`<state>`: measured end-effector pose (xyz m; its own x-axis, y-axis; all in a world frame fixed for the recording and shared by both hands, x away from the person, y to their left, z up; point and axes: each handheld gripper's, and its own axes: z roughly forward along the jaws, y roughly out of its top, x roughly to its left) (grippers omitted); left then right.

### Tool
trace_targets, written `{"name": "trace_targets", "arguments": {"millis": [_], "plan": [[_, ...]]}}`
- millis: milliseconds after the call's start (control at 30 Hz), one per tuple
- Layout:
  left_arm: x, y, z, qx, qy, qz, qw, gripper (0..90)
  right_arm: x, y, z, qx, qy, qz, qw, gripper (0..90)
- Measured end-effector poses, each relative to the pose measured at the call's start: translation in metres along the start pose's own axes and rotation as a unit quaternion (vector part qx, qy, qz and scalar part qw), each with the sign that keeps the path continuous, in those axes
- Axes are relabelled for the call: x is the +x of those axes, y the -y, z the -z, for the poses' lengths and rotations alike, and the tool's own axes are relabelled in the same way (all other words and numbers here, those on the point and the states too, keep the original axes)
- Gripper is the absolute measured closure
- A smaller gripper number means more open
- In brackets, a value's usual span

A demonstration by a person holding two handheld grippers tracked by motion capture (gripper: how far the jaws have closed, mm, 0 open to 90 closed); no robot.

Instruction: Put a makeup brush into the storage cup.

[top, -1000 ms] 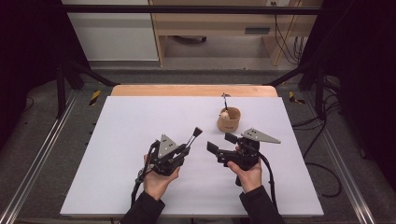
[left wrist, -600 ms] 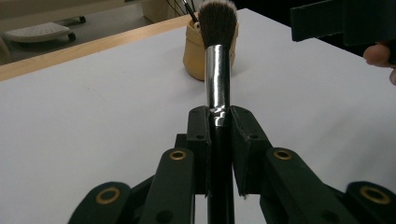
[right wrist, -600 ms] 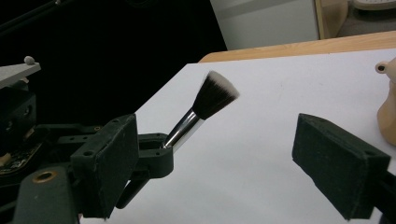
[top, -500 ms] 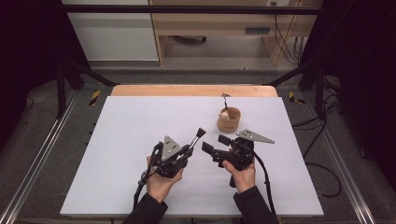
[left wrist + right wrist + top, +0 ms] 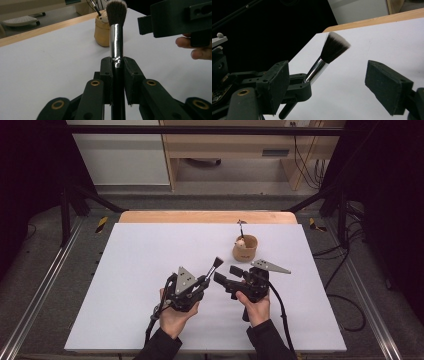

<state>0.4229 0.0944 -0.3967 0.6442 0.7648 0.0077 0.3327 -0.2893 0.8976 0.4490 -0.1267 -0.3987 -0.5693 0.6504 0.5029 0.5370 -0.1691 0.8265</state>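
My left gripper point(image 5: 204, 281) is shut on the black handle of a makeup brush point(image 5: 216, 265) with a silver ferrule. The dark bristles point up and to the right. In the left gripper view the pads point(image 5: 107, 72) clamp the brush point(image 5: 116, 32) just below the ferrule. My right gripper point(image 5: 227, 276) faces it from the right, open. Its jaws have just been closing a little and stand either side of the brush head point(image 5: 329, 53) without touching it. In the right gripper view the right gripper point(image 5: 332, 85) shows wide apart, with the left gripper point(image 5: 297, 87) beyond.
A tan cup point(image 5: 245, 247) with a thin dark stick and something pale in it stands behind the right gripper, seen as the cup point(image 5: 101, 32) past the brush. The white table top point(image 5: 140, 250) ends in a wooden strip point(image 5: 207, 216) at the far side.
The right gripper has edged left toward the brush held by the left gripper, and its jaws have narrowed slightly. The left hand has stayed in place.
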Motion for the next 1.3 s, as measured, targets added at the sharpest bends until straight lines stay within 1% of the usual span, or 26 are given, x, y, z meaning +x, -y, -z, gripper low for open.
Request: {"name": "trace_targets", "arguments": {"millis": [67, 200, 233, 300, 333, 400, 433, 467, 500, 567, 633, 733, 833, 867, 967, 1000, 1067, 1100, 1167, 1300], "plan": [[-0.002, 0.000, 0.000, -0.002, 0.000, -0.002, 1.0000, 78.4, 0.000, 0.000, 0.000, 0.000, -0.004, -0.009, 1.0000, 21.3], [-0.004, 0.000, 0.000, -0.005, 0.001, -0.001, 1.0000, 78.4, 0.000, 0.001, -0.001, 0.002, -0.007, -0.012, 0.9999, 22.9], [-0.005, 0.000, 0.000, -0.006, 0.001, -0.001, 1.0000, 78.4, 0.000, 0.001, -0.002, -0.001, -0.011, -0.018, 0.9998, 24.7], [-0.006, -0.001, 0.000, -0.008, 0.001, -0.001, 1.0000, 78.4, -0.001, 0.001, -0.002, 0.001, -0.011, -0.019, 0.9998, 25.7], [-0.006, -0.001, 0.000, -0.009, 0.001, -0.002, 1.0000, 78.4, -0.001, 0.002, -0.003, 0.001, -0.011, -0.022, 0.9997, 28.6], [-0.008, -0.001, 0.000, -0.010, 0.001, -0.002, 0.9999, 78.4, 0.000, 0.002, -0.003, 0.003, -0.010, -0.025, 0.9996, 29.9], [-0.008, -0.001, 0.000, -0.012, 0.001, -0.002, 0.9999, 78.4, 0.000, 0.002, -0.003, 0.000, -0.014, -0.029, 0.9995, 30.8], [-0.009, -0.001, 0.000, -0.013, 0.002, -0.002, 0.9999, 78.4, -0.001, 0.002, -0.003, 0.002, -0.016, -0.034, 0.9993, 33.6], [-0.009, -0.002, 0.000, -0.013, 0.002, -0.002, 0.9999, 78.4, -0.001, 0.002, -0.003, 0.002, -0.016, -0.034, 0.9993, 33.6], [-0.010, -0.002, 0.001, -0.015, 0.002, -0.004, 0.9999, 78.4, -0.002, 0.002, -0.004, 0.001, -0.021, -0.038, 0.9991, 37.2], [-0.012, -0.003, 0.001, -0.017, 0.003, -0.003, 0.9998, 78.4, -0.002, 0.002, -0.004, 0.003, -0.020, -0.041, 0.9989, 38.3], [-0.013, -0.003, 0.002, -0.018, 0.003, -0.005, 0.9998, 78.4, -0.001, 0.002, -0.006, -0.001, -0.029, -0.052, 0.9982, 42.2], [-0.015, -0.003, 0.002, -0.021, 0.002, -0.007, 0.9998, 78.4, -0.002, 0.003, -0.006, 0.000, -0.030, -0.051, 0.9983, 44.7], [-0.016, -0.003, 0.001, -0.020, 0.002, -0.008, 0.9998, 78.4, -0.002, 0.003, -0.006, 0.001, -0.034, -0.052, 0.9981, 47.4], [-0.017, -0.004, 0.001, -0.021, 0.002, -0.008, 0.9997, 78.4, -0.002, 0.003, -0.007, -0.001, -0.035, -0.050, 0.9981, 50.1], [-0.017, -0.004, 0.001, -0.021, 0.002, -0.008, 0.9997, 78.4, -0.002, 0.003, -0.007, 0.000, -0.039, -0.059, 0.9975, 52.4], [-0.018, -0.004, 0.001, -0.022, 0.002, -0.007, 0.9997, 78.4, -0.002, 0.004, -0.007, -0.001, -0.042, -0.063, 0.9971, 55.1], [-0.018, -0.004, 0.001, -0.022, 0.002, -0.007, 0.9997, 78.5, -0.002, 0.004, -0.007, -0.001, -0.042, -0.063, 0.9971, 55.1], [-0.019, -0.004, 0.001, -0.022, 0.001, -0.008, 0.9997, 78.4, -0.002, 0.004, -0.008, 0.001, -0.047, -0.069, 0.9965, 58.7], [-0.019, -0.004, 0.000, -0.023, 0.000, -0.009, 0.9997, 78.4, -0.002, 0.004, -0.008, 0.001, -0.049, -0.070, 0.9964, 62.0]]}}
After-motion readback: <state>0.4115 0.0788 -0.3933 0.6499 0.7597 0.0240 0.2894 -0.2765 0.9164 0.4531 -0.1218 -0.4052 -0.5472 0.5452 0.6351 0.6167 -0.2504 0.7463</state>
